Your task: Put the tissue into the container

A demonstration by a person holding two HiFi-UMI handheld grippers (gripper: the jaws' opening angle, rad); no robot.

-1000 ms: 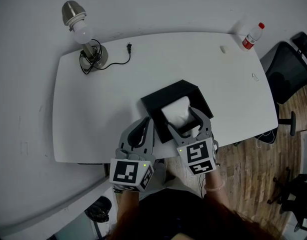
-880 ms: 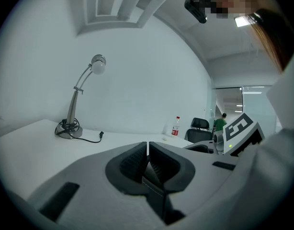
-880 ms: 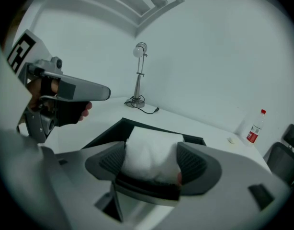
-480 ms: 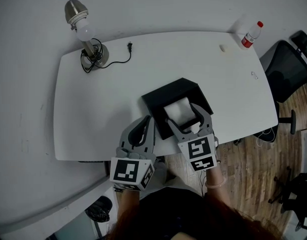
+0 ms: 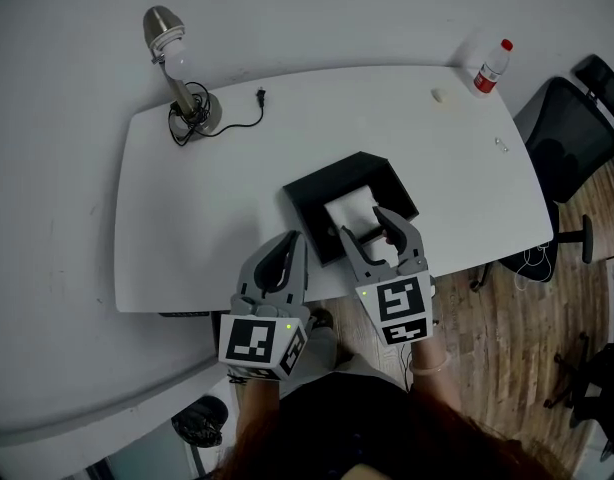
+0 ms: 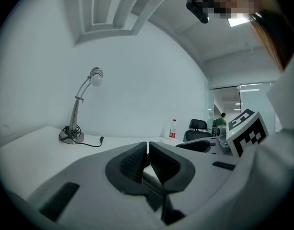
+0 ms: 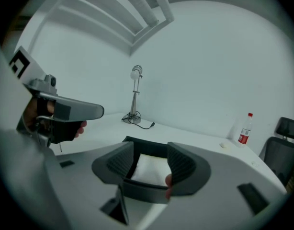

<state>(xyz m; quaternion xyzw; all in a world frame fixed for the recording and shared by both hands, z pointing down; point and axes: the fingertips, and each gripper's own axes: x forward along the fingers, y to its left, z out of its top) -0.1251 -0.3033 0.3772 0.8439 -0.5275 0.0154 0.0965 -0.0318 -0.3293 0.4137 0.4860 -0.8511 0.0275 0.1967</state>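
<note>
Even bright light, fisheye-warped edges

Tissue [image 5: 352, 211] was white, container [image 5: 317, 193] blk, table [image 5: 207, 218] white. Left gripper [image 5: 292, 240] & right gripper [image 5: 365, 223] were grey w/ blk/wht square-pattern cubes [image 5: 259, 343]. Bottle [image 5: 490, 66] had red cap; lamp [image 5: 172, 58] silver.

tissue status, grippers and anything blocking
Right gripper open, jaws just narrowed, nothing between. Left gripper shut, empty. White folded tissue lies inside black square container. Nothing obstructing.

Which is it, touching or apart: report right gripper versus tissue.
Apart. The right gripper view shows the right gripper open and bare, its jaws having just been closing; the tissue lies beyond them in the container.
</note>
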